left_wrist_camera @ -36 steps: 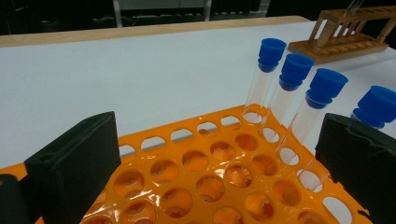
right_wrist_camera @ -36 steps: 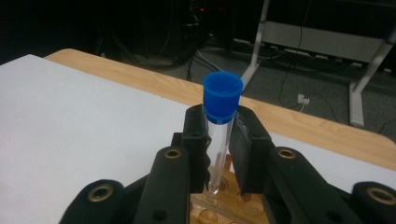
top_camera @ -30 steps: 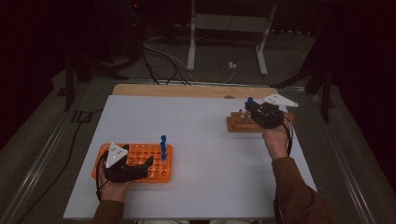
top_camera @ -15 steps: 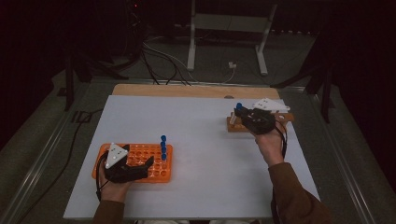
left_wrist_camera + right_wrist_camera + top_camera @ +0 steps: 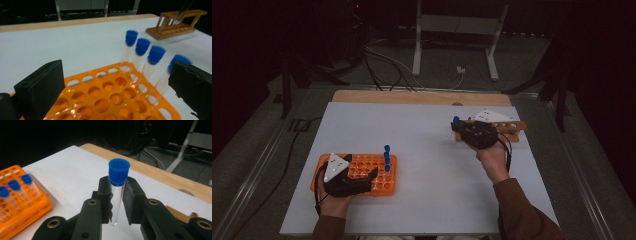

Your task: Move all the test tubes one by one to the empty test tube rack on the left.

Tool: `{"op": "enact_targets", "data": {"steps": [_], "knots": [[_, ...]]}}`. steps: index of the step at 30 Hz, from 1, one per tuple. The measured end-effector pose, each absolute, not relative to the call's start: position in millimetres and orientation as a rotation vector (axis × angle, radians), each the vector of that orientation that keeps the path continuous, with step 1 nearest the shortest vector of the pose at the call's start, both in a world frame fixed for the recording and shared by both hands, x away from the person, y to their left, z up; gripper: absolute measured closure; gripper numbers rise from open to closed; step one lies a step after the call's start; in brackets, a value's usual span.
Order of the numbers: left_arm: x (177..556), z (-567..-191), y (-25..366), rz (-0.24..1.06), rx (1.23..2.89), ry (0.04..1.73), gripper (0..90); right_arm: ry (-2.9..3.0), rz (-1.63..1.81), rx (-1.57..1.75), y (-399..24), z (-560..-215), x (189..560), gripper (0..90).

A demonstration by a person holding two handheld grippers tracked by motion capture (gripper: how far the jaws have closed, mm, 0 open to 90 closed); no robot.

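Observation:
An orange tube rack [image 5: 362, 165] sits at the front left of the white table, with several blue-capped test tubes [image 5: 387, 157] standing along its right side. My left gripper [image 5: 362, 176] rests over the rack, and in the left gripper view [image 5: 115, 75] its jaws stand open on either side of the rack [image 5: 105, 100] and its tubes [image 5: 141, 47]. My right gripper [image 5: 458, 128] hovers just left of a wooden rack [image 5: 514, 127] at the right. It is shut on one clear blue-capped tube [image 5: 117, 173], held upright between the pads [image 5: 132, 195].
The white sheet [image 5: 422, 150] lies on a wooden tabletop whose far edge [image 5: 412, 96] is bare. Cables and a stand's legs [image 5: 452, 50] are on the dark floor beyond. The orange rack [image 5: 20, 200] lies to the left in the right gripper view.
My right hand has moved left, off the wooden rack and over the white sheet, carrying the blue-capped tube. The left hand has stayed on the orange rack.

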State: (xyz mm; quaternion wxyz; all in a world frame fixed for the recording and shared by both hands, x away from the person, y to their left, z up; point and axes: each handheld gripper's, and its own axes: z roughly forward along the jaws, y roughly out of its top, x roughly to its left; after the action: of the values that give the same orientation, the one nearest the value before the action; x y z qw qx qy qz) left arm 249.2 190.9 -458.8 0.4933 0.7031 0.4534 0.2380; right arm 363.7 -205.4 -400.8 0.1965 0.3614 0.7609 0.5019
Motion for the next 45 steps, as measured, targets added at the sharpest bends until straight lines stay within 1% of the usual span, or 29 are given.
{"op": "enact_targets", "data": {"steps": [5,11,19,26,29,31,33,34,35,37,39,41,42,45], "knots": [[247.7,-445.8,181.5,0.574,1.712,1.051,1.1,2.179,1.407,0.994,-198.0,-400.4,360.6,76.6],[255.0,-431.7,164.6,0.575,1.719,1.006,1.1,2.234,1.425,0.964,-187.3,-397.8,355.6,76.5],[263.9,-414.4,130.2,0.551,1.754,0.909,1.1,2.298,1.457,0.920,-171.1,-389.2,348.1,76.5],[272.8,-408.3,100.7,0.524,1.813,0.854,2.0,2.345,1.512,0.876,-155.5,-379.7,340.4,76.5],[275.9,-407.4,90.9,0.536,1.818,0.860,6.0,2.361,1.514,0.849,-149.1,-375.7,336.5,76.4],[277.0,-407.1,85.4,0.545,1.822,0.849,9.6,2.370,1.521,0.837,-145.9,-373.6,334.2,76.4],[278.5,-407.4,80.6,0.553,1.821,0.848,16.5,2.377,1.533,0.829,-142.9,-371.8,331.7,76.4],[279.7,-407.6,78.7,0.555,1.824,0.847,17.0,2.381,1.542,0.822,-141.6,-371.2,330.7,76.4],[280.7,-407.8,77.1,0.551,1.822,0.843,19.9,2.385,1.547,0.820,-140.2,-370.7,329.5,76.4],[281.9,-408.3,74.0,0.556,1.820,0.835,28.6,2.393,1.549,0.805,-137.4,-370.2,327.4,76.4],[282.9,-408.7,71.1,0.552,1.824,0.826,41.0,2.401,1.551,0.797,-135.1,-370.0,325.9,76.3],[283.7,-408.8,68.9,0.553,1.826,0.817,51.4,2.406,1.553,0.792,-133.4,-369.8,324.8,76.3],[284.6,-408.9,67.9,0.545,1.829,0.815,55.8,2.408,1.557,0.787,-132.8,-369.6,324.4,76.3],[285.0,-408.8,66.0,0.542,1.832,0.800,64.6,2.416,1.569,0.782,-131.7,-369.0,322.8,76.3]]}}
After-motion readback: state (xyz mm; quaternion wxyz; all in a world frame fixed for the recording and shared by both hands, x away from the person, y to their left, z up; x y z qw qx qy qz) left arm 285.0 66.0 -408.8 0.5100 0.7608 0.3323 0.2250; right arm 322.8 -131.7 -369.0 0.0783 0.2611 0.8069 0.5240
